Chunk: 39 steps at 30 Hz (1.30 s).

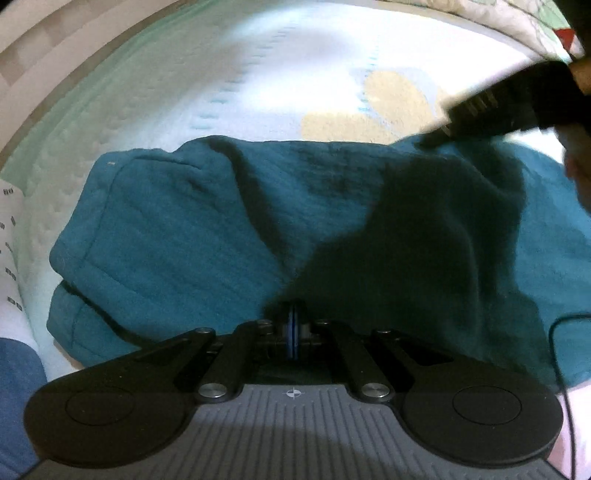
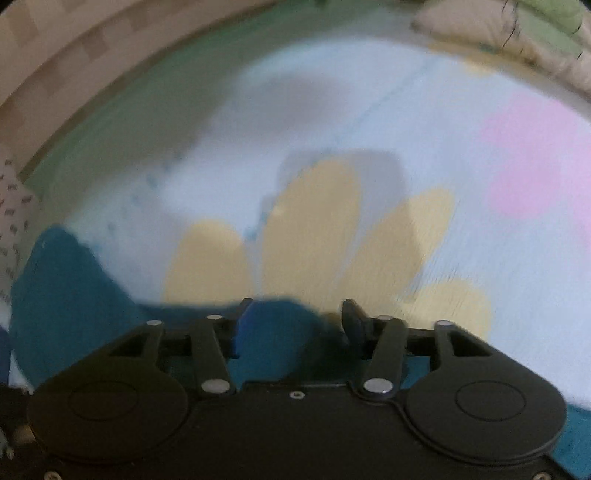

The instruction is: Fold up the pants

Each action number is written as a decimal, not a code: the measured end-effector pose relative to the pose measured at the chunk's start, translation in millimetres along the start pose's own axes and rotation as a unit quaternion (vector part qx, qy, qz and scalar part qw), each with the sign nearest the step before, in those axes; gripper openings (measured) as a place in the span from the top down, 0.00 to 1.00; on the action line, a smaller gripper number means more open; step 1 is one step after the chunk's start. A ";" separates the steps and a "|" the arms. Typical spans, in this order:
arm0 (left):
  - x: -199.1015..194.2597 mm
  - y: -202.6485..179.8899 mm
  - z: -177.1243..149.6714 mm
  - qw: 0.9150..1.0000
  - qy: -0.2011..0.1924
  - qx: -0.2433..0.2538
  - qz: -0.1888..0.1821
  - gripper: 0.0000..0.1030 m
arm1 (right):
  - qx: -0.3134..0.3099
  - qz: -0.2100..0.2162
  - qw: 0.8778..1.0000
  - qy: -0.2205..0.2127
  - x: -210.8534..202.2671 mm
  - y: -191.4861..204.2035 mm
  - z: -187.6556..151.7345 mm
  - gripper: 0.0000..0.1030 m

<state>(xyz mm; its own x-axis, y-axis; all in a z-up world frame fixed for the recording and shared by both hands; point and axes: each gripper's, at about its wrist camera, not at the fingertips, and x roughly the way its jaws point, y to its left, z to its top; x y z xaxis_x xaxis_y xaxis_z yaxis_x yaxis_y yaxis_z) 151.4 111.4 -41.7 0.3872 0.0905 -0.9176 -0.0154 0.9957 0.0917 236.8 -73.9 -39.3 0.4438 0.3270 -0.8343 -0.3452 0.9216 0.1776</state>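
The teal pants [image 1: 192,229] lie bunched and partly folded on a white bedsheet [image 1: 258,85]. My left gripper [image 1: 293,332] is shut, its fingers pressed together at the near edge of the fabric; whether cloth is pinched between them is hidden. My right gripper shows in the left wrist view [image 1: 443,131] at the far right edge of the pants. In the blurred right wrist view my right gripper [image 2: 295,325] is open, with a fold of the teal pants [image 2: 280,332] between its fingers.
The sheet has yellow petal shapes [image 2: 310,229] and a pink patch [image 2: 528,166]. A patterned pillow or quilt [image 2: 517,33] lies at the far right. A tiled wall [image 1: 33,44] borders the bed on the left. A black cable [image 1: 557,332] hangs at right.
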 end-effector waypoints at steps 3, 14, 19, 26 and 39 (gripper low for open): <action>-2.4 8.6 2.8 1.000 -0.001 -0.010 -0.013 0.98 | -0.036 -0.016 0.999 -0.032 -21.2 12.5 -24.2 0.91; -28.8 12.5 77.3 0.996 -0.087 -0.031 -0.011 0.98 | -0.056 -0.011 0.997 -0.047 -36.8 35.2 -76.1 0.92; 1.9 18.8 101.3 0.997 -0.058 -0.057 0.002 0.98 | -0.049 -0.005 0.998 -0.047 -34.5 30.2 -70.4 0.90; 16.0 37.8 57.8 0.997 -0.008 -0.076 -0.004 0.98 | -0.051 0.010 0.998 -0.038 -29.1 28.0 -63.9 0.82; 9.5 39.7 32.8 0.997 -0.026 -0.075 0.000 0.98 | -0.040 0.047 0.997 -0.047 -11.8 31.1 -32.0 0.51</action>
<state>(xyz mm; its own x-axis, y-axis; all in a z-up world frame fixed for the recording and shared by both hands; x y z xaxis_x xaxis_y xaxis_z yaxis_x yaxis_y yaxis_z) 184.6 151.1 -34.1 0.4347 0.0923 -0.8958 -0.1512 0.9881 0.0285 194.3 -55.8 -40.7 0.4810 0.4327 -0.7625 -0.4518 0.8677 0.2074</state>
